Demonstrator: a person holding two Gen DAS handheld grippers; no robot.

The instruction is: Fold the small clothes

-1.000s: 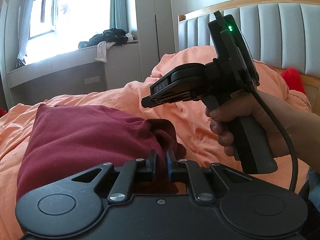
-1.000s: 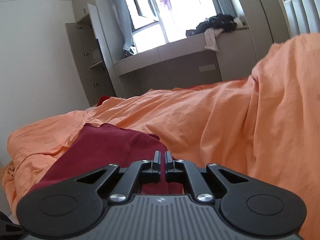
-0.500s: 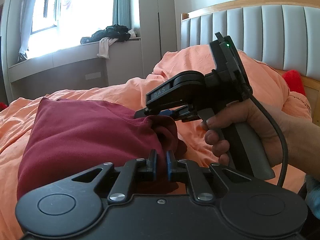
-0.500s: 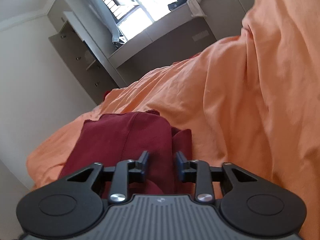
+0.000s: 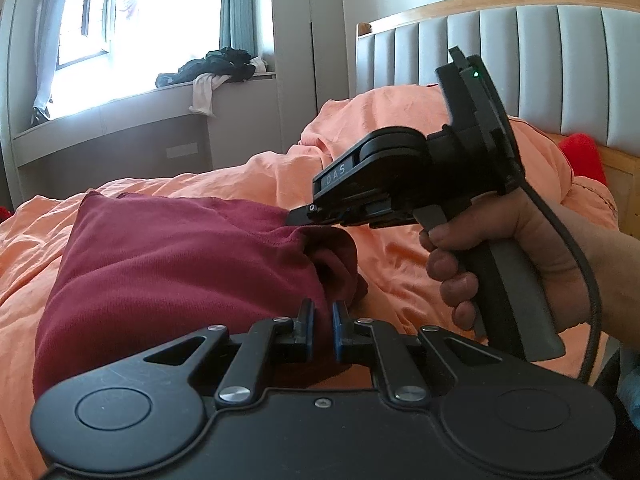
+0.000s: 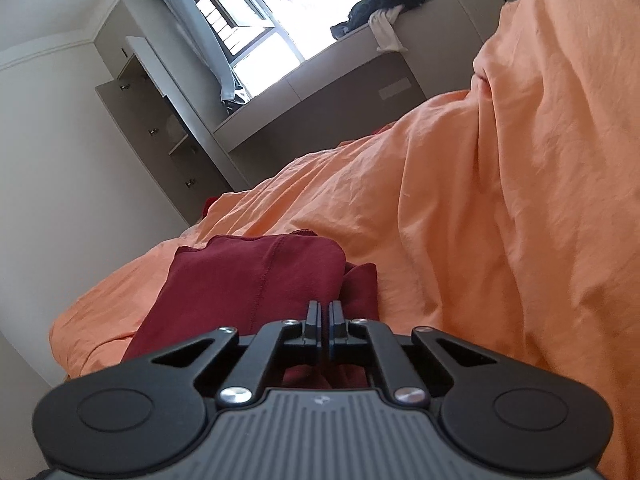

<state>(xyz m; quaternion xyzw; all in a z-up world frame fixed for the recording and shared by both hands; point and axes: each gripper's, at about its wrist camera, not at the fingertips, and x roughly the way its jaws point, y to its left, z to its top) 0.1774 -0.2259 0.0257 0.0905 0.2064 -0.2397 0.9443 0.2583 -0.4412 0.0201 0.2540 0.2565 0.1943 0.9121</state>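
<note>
Bright window (image 5: 92, 20), grey curtain (image 5: 236, 4), padded grey headboard (image 5: 560, 60), orange duvet (image 6: 500, 200), clothes pile on sill (image 5: 216, 66)

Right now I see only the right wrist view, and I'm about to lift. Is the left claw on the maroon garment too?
Observer: Yes. The left claw looks shut on the near edge of the maroon garment, with fabric between its fingers.
Operator: Where does my right claw sit from outside?
Observer: The right claw meets the top of the rolled fold, beyond the left claw.
Operator: Anything behind me?
Observer: A grey padded headboard, with a red item at its foot.
</note>
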